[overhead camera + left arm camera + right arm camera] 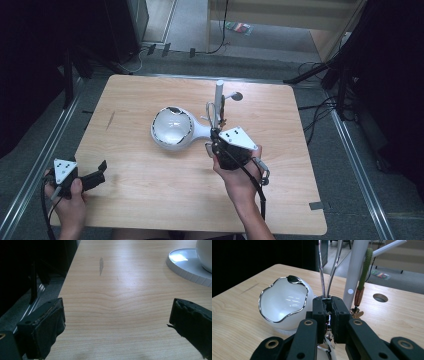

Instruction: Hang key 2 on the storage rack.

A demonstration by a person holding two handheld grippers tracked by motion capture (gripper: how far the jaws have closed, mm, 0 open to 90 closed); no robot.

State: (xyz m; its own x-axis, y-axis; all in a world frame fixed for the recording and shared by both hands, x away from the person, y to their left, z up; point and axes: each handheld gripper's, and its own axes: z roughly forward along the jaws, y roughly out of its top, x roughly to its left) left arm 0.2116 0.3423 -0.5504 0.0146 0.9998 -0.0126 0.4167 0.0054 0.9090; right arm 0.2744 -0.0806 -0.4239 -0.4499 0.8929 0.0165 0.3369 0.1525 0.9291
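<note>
From above, we saw the right gripper [216, 134] beside the white bowl [171, 128] at mid-table. Our left gripper [117, 322] hung spread wide over bare table [120, 285]. Our right gripper's jaws pinched a chrome wire loop [329, 270], perhaps a whisk, by the white post [357, 270].

Table [150, 190]: near and left portions lie bare and passable, including the stretch ahead of the left gripper [117, 322]. Centre is obstructed by the white bowl [172, 127] on its base, with the white post [219, 97] just beside it. Far right corner is open.
</note>
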